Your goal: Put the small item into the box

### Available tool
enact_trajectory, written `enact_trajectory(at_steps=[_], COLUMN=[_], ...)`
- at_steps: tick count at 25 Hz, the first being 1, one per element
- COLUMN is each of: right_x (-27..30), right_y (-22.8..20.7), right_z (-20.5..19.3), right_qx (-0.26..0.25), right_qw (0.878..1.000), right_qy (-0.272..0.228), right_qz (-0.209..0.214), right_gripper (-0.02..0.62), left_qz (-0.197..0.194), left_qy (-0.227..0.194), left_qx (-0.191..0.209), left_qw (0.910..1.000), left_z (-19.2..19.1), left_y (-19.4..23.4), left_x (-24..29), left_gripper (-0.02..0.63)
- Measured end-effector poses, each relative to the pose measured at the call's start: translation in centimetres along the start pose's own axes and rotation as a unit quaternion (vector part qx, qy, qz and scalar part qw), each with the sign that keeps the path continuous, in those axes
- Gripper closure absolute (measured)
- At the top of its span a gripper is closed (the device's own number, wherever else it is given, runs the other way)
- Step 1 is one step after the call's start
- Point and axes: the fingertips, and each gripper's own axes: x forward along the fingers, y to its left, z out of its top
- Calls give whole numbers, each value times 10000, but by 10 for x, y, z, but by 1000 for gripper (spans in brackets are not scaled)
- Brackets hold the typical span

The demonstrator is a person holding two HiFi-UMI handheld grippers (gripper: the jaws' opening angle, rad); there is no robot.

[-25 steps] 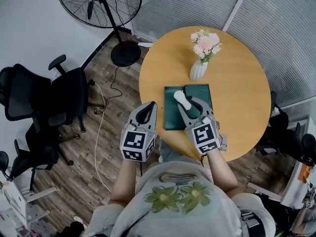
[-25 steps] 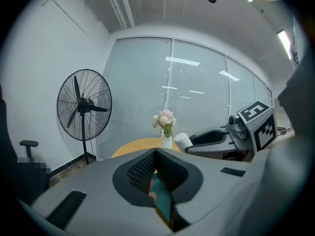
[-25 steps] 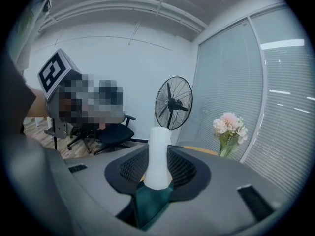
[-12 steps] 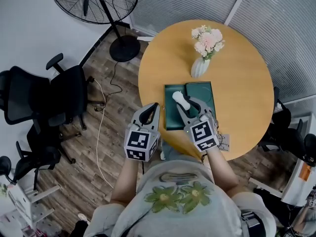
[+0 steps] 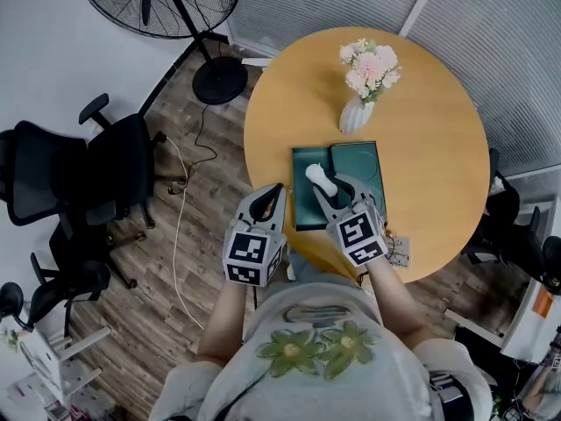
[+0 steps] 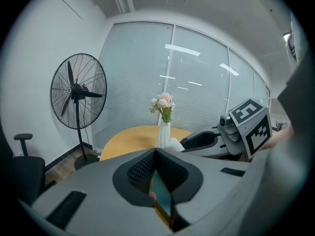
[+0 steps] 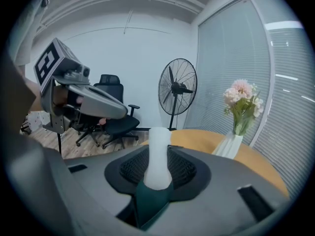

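Placement is the step we are in: our right claw (image 5: 331, 186) is clamped on the small white waisted item (image 5: 321, 179), which lies lengthwise between the pads (image 7: 186, 168) with its far end poking out past the tips. In the head view the item sits over the dark green flat box (image 5: 364, 167), right about where its two green panels meet, near the front edge of the round wooden counter (image 5: 429, 103). In the right gripper view the same green shows directly beneath the item, so we judge that we are above the box and not yet in it; how high above we cannot tell. Which panel is the tray and which the lid we cannot make out either.

Our left claw (image 5: 271, 191) hangs off the counter's left edge over the wooden floor (image 5: 202, 235), its jaws pressed together with nothing between them, and it touches nothing.

To do this well, we would first settle which green half is the hollow one and shift the item squarely over it, away from the seam. Then we would lower until the item rests on the box bottom before parting the jaws, since a rounded, narrow piece like this would likely roll or bounce out if dropped. We would open only slightly and draw back along the jaw line so the pads do not drag it along
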Motion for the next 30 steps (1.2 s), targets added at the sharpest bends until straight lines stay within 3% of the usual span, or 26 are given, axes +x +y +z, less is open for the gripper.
enact_trajectory(at_steps=[13,30], right_x=[13,32], right_y=[5,10], right_z=[-21,-48], right_qx=[116,-147], right_qw=[9993,9962], right_qy=[253,708], right_qz=[238,492], right_gripper=[469,469], left_qz=[91,-12], left_qy=[201,306], left_qx=[-60,-194], left_qw=[9997,9993], left_z=[-10,-20], left_y=[3,-3], left_x=[9,15], left_gripper=[612,614])
